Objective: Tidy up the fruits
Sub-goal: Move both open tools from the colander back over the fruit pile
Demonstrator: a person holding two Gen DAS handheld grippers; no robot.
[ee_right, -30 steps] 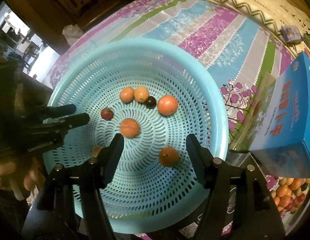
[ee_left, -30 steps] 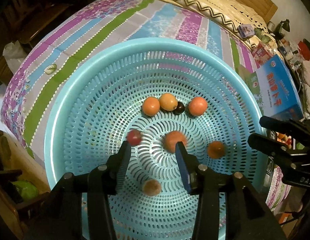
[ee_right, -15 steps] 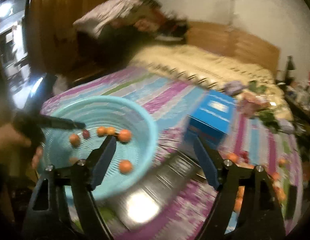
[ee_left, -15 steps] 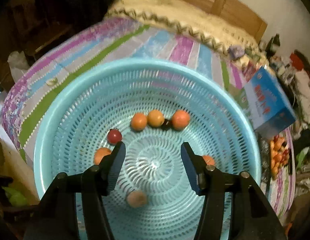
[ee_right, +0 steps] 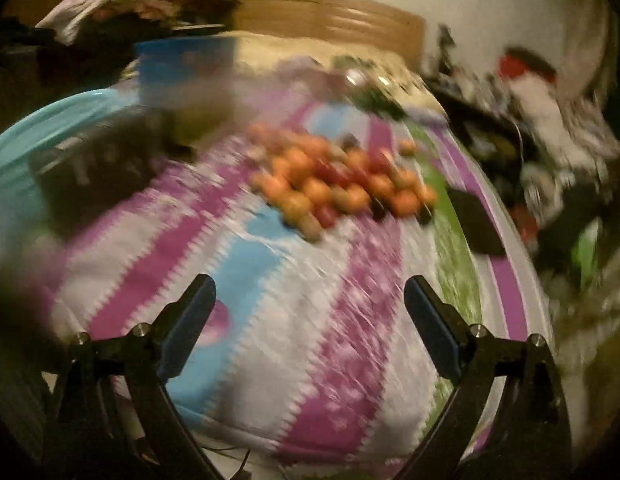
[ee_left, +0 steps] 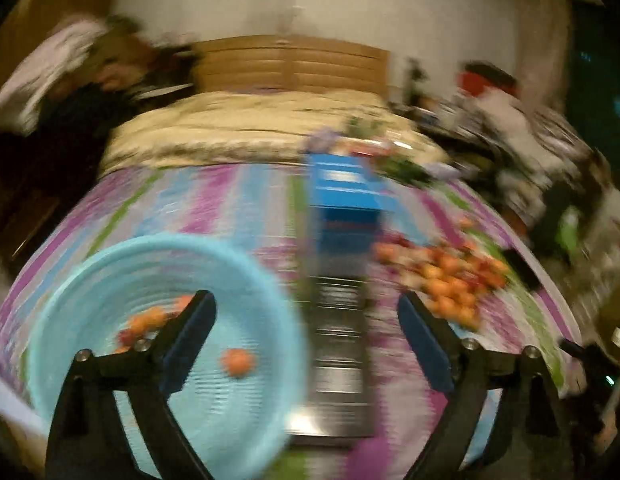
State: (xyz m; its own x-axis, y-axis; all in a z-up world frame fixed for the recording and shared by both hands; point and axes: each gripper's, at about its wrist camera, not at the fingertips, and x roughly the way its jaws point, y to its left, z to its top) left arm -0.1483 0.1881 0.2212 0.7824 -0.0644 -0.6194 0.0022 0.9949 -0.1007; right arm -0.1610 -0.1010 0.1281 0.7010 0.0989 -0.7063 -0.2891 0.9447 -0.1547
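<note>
Both my grippers, left (ee_left: 306, 332) and right (ee_right: 310, 312), have just spread wide and carry nothing. The fruit pile (ee_right: 341, 180) lies far right, the basket (ee_left: 70, 280) near left. A rushed grab could scatter the heap.

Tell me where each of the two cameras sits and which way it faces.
Left wrist view: sits behind the open, empty left gripper, facing down over the striped bedspread; round light blue perforated plastic basket on the left, blue cardboard box ahead, heap of small orange and red fruits to the right.
Right wrist view: sits behind the open, empty right gripper, facing the fruit heap; basket rim at far left.
Shared: basket, box, fruit heap, bedspread; both blurred.
</note>
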